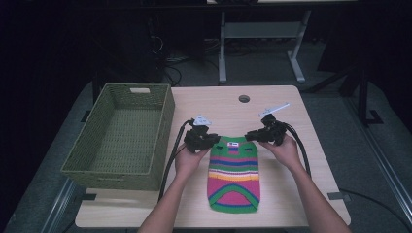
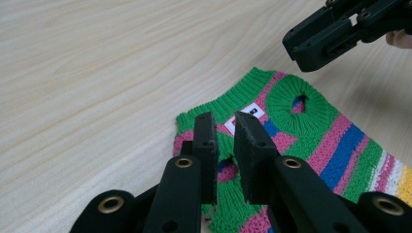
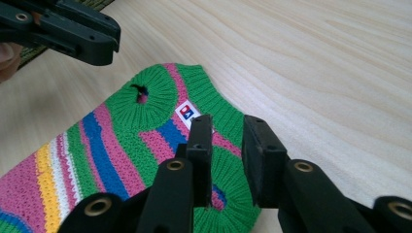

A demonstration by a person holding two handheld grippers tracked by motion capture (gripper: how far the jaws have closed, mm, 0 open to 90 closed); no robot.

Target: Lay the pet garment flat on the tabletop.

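The knitted sweater [image 1: 233, 177] has green ribbed edges and pink, blue, green, white and yellow stripes. Its label [image 2: 244, 117] is white with red and blue. The basket [image 1: 122, 136] is olive green, the desk [image 1: 291, 145] pale wood

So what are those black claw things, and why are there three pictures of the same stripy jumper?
A person sits at a pale wooden table and holds a black grabbing tool in each hand. The left gripper and the right gripper each have two flat fingers that can pinch.

The big picture comes from a camera up high, looking down. The other two come from small cameras riding on each tool, so you look along its fingers.

On the table lies a small knitted sweater with green, pink, blue and yellow stripes, flat, with its neck end towards the tools. Beside it stands an empty green woven basket.

Nothing is held. Both pairs of fingers stand slightly apart above the sweater's armholes, without pinching it.
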